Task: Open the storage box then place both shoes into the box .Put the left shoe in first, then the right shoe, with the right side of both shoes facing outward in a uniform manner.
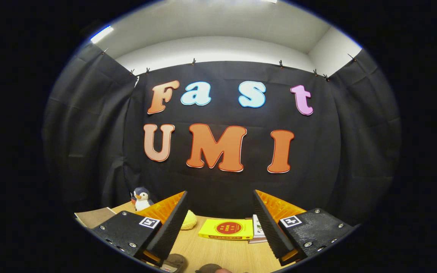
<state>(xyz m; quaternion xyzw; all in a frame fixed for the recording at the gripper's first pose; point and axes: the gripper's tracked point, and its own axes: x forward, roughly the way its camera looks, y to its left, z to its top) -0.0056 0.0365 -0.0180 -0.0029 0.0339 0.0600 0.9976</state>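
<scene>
Tool [218,223]: one, fingers spread wide, gripping nothing. Worktop [218,254]: wooden. Yellow book [227,229]: one, far, between fingers, red round label, writing unreadable. Plush penguin [142,198]: one, far left. Shoes [175,262]: two dark tops, near, below fingers.

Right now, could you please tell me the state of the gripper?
Gripper: open, holding nothing, raised above the table.

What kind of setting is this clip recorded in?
Likely a small recording booth: black cloth clipped up as walls, and a wooden table with a penguin toy and yellow book. The gripper is open, holding nothing.
</scene>
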